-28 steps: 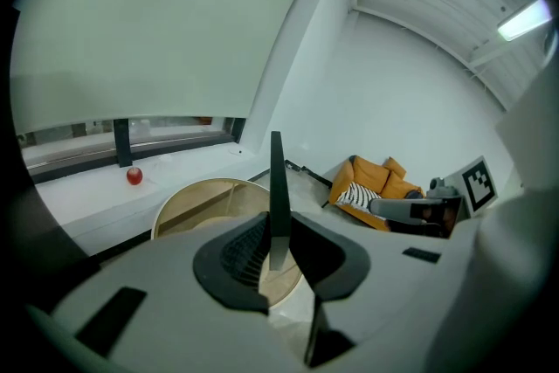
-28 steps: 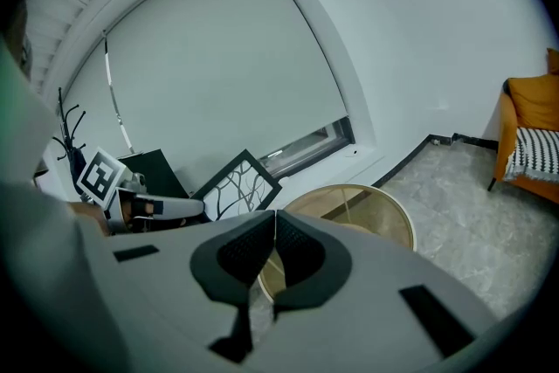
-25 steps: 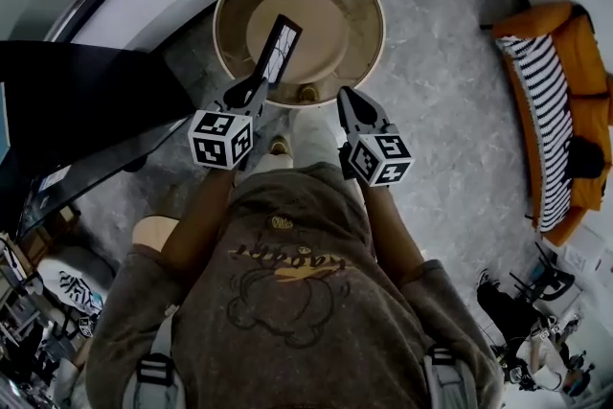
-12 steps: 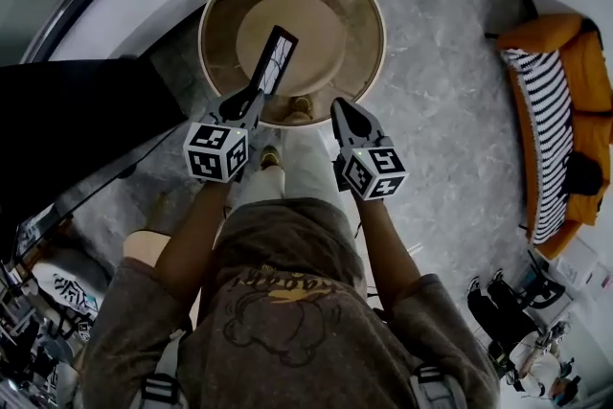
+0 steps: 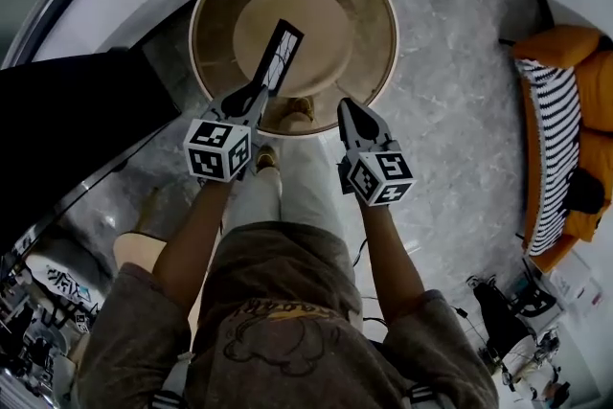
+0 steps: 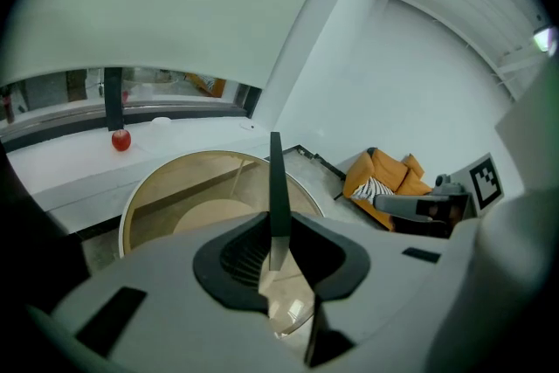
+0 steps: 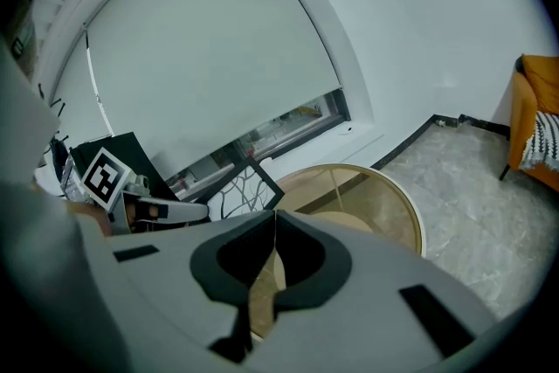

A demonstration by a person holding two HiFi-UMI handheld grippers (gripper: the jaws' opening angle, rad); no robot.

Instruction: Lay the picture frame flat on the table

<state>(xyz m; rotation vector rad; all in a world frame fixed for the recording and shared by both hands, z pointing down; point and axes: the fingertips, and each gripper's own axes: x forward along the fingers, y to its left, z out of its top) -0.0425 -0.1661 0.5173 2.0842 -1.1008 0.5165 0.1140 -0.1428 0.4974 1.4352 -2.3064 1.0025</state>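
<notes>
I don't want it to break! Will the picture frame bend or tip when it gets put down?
Probably stiff: the picture frame sticks out straight from the left gripper without drooping. It looks thin, so stood on edge it would likely tip. The round table looks hard, so dropping might crack it.

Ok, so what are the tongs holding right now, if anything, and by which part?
The left tongs grip the picture frame by its lower end, the one nearest the person, clamping across its thin edge. The right tongs are shut and hold nothing.
</notes>
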